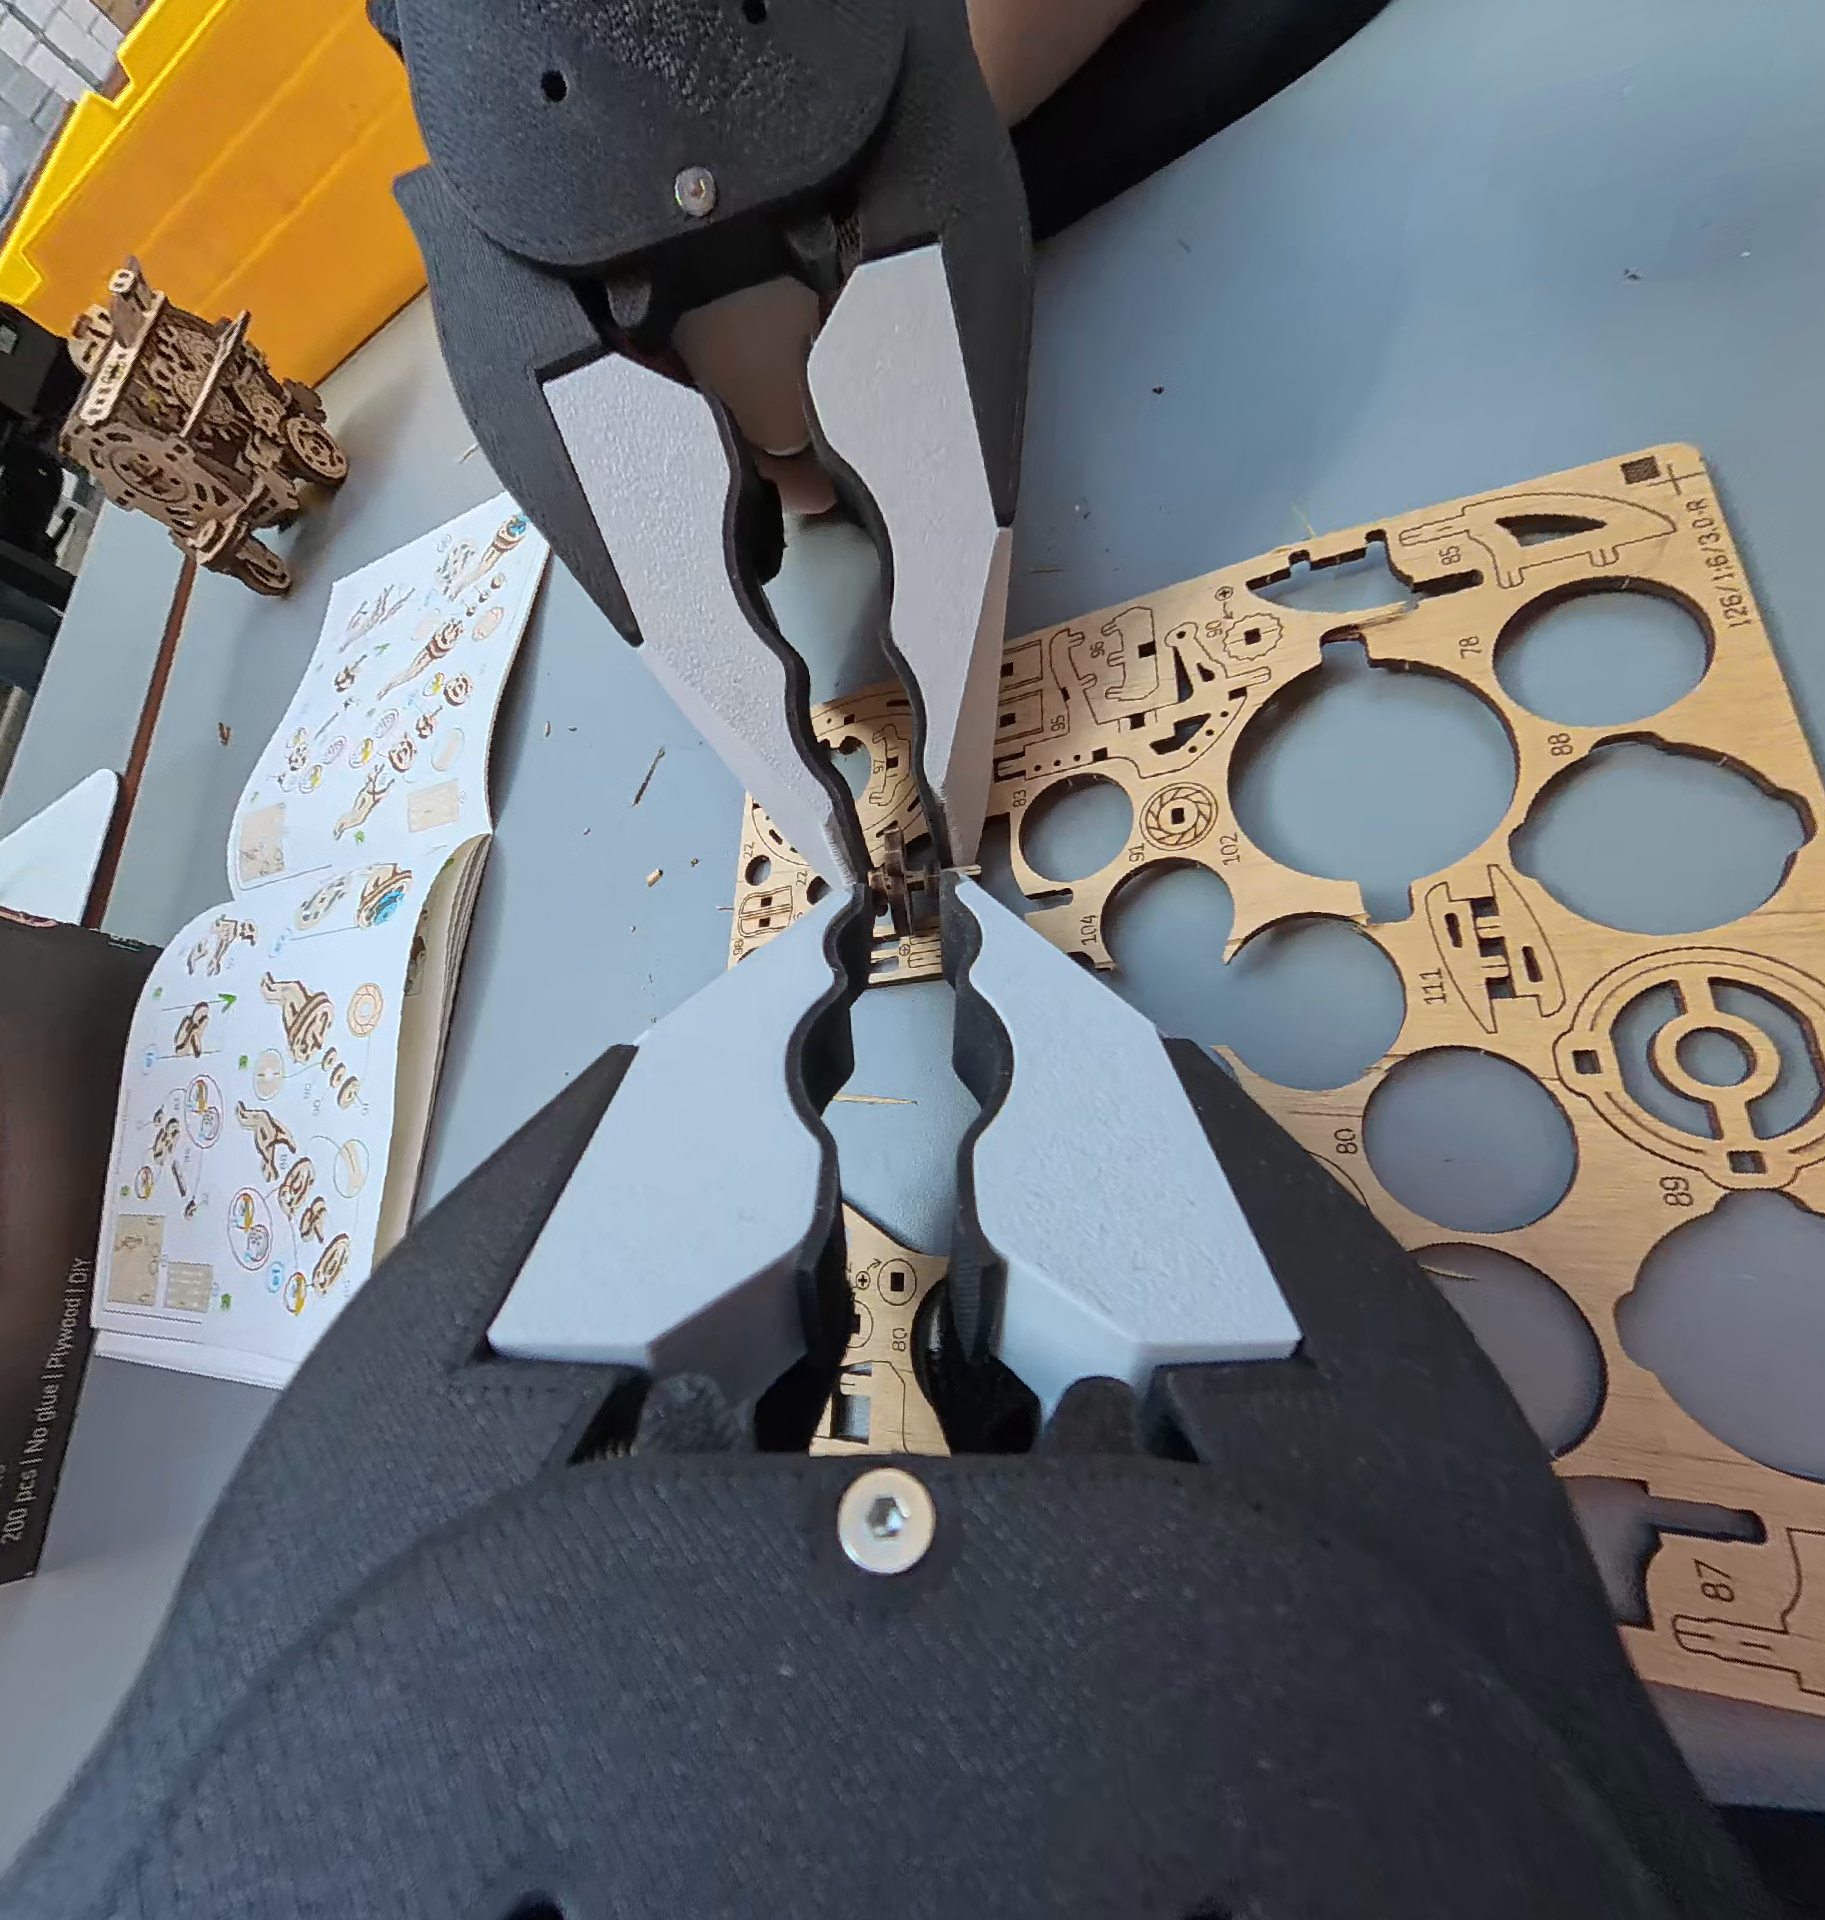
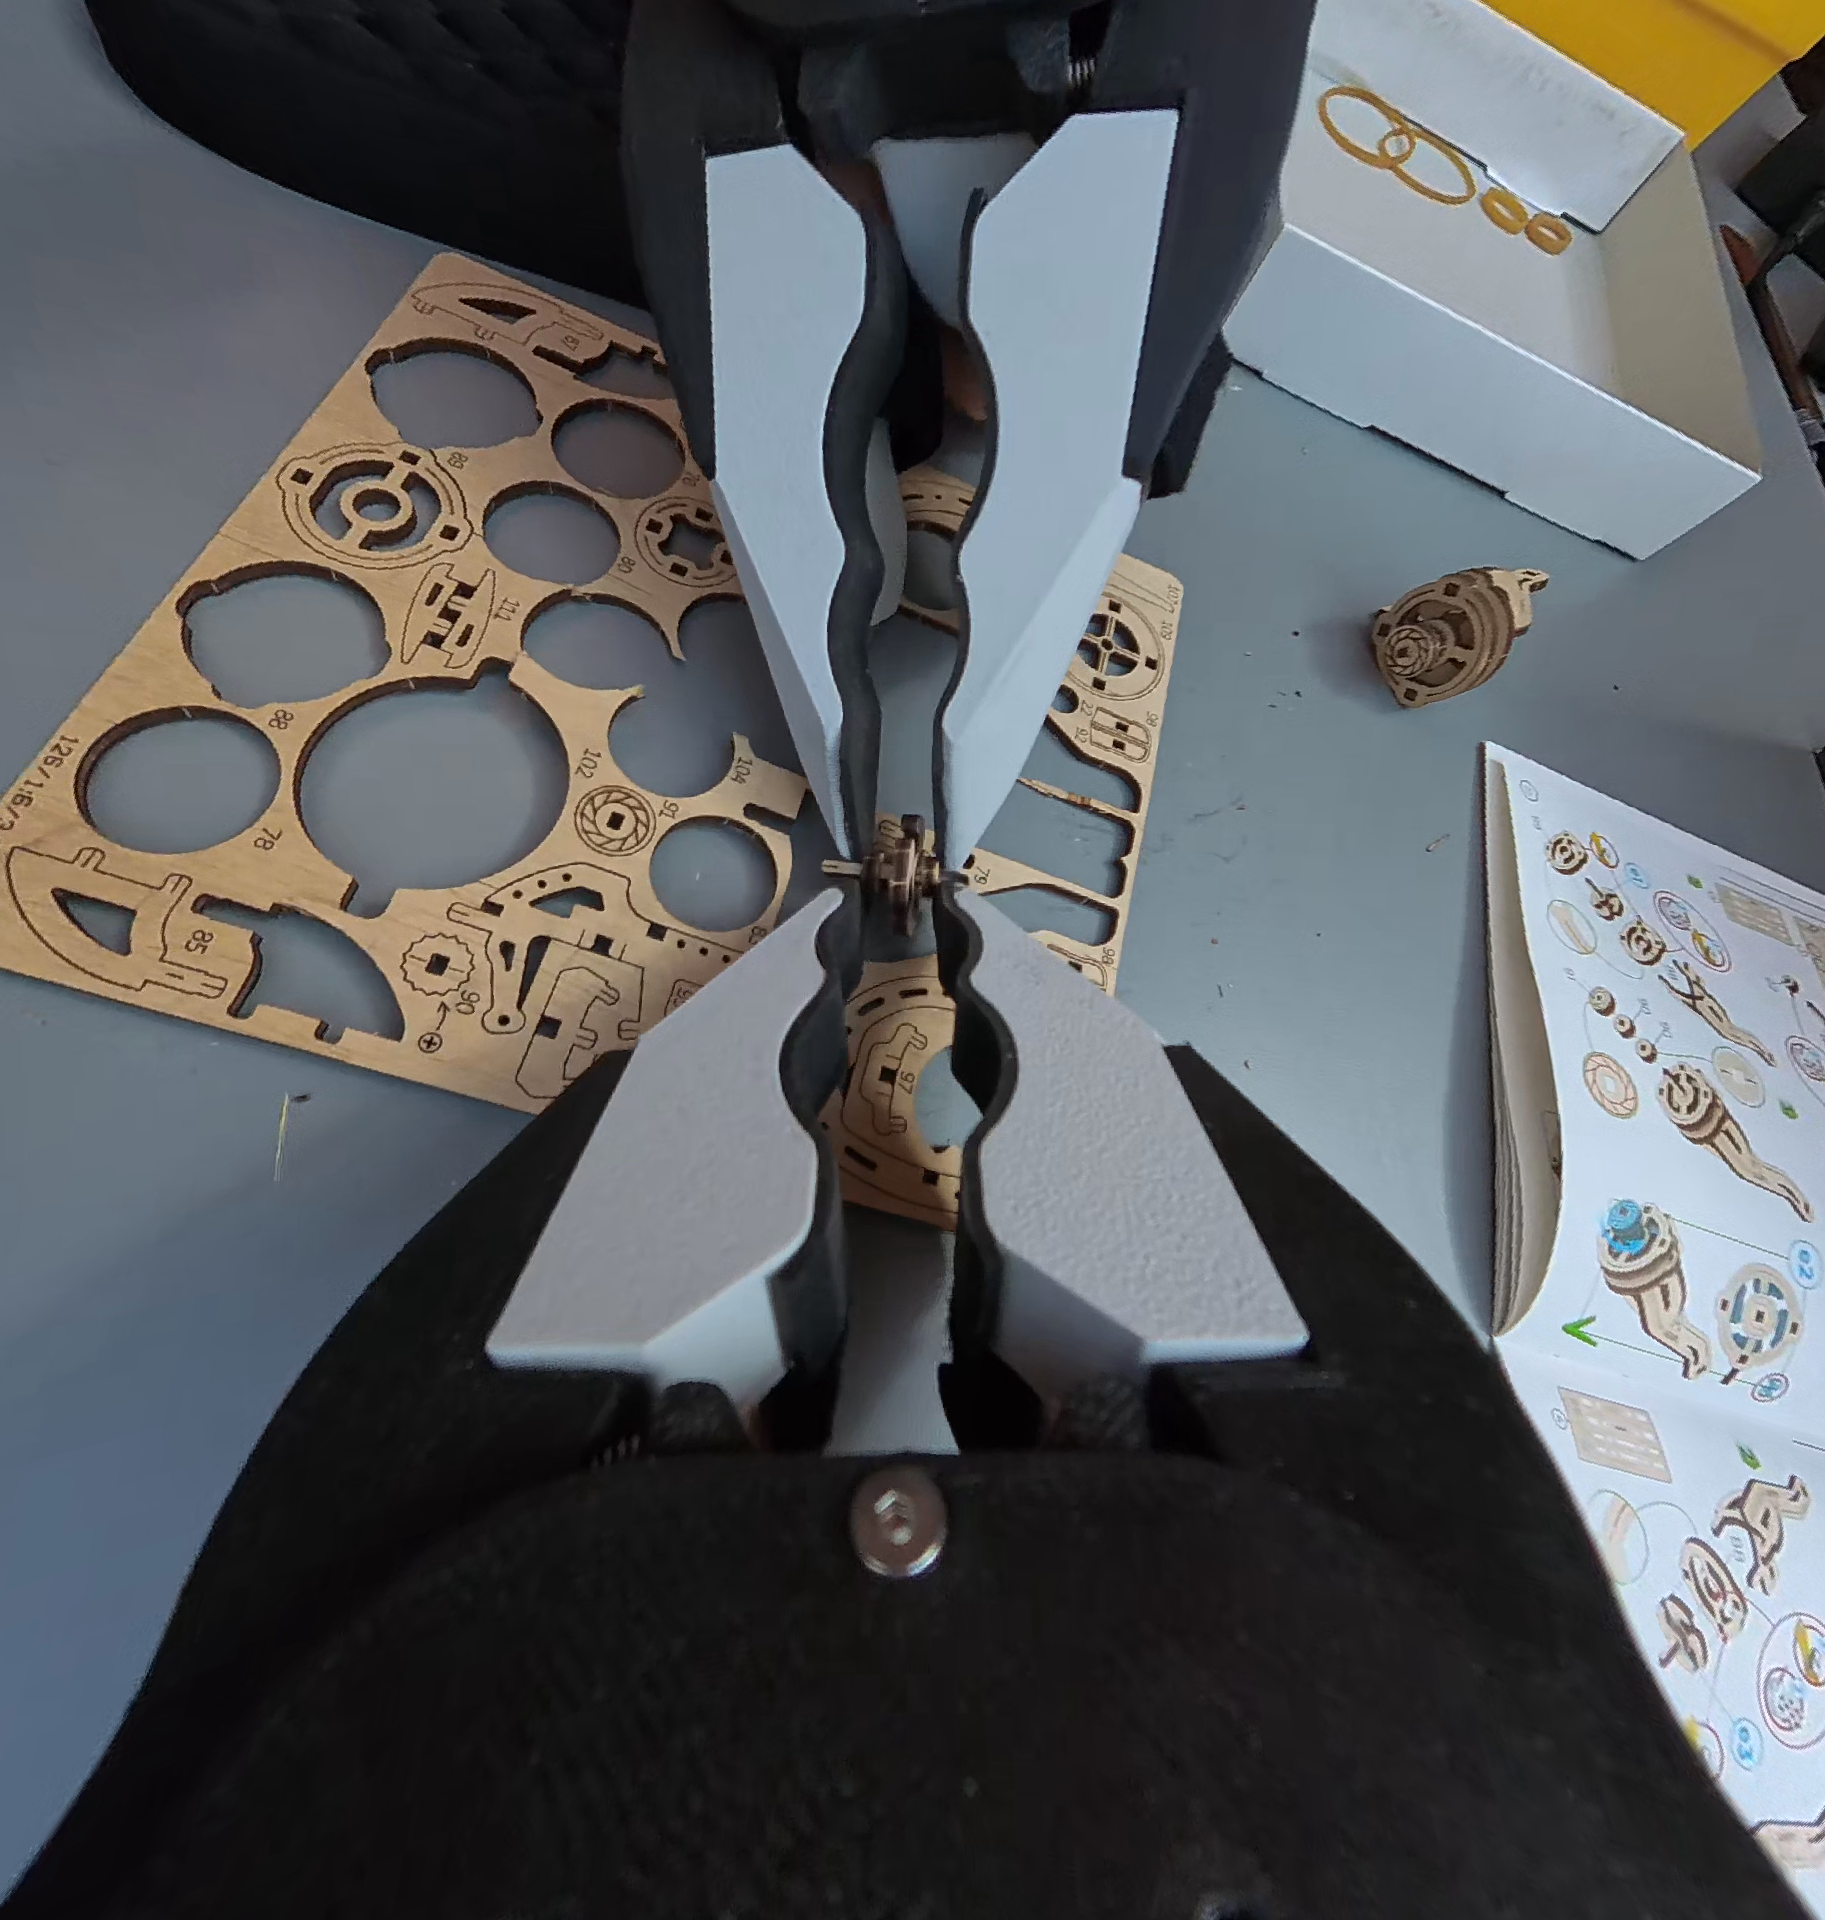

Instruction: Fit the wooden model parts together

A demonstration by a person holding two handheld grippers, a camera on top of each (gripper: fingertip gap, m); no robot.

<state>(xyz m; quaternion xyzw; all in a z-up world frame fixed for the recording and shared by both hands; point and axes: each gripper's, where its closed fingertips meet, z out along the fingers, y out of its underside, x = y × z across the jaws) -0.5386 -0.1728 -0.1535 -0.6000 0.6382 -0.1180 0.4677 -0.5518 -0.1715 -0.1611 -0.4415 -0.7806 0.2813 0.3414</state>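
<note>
A small wooden gear assembly on a thin axle is held in the air between both grippers, above the plywood parts sheet. My left gripper comes from below in the left wrist view, its tips closed on the assembly. My right gripper meets it from the far side, tips also closed on the assembly. The right wrist view shows the same gear assembly between my right gripper and the left gripper. The sheet lies flat with many parts punched out.
An open instruction booklet lies beside the sheet. An assembled wooden model stands before a yellow bin. A small wooden sub-assembly and a white box sit on the grey table. A dark kit box lies at the edge. Both grippers' tips are close together, under 4 cm apart.
</note>
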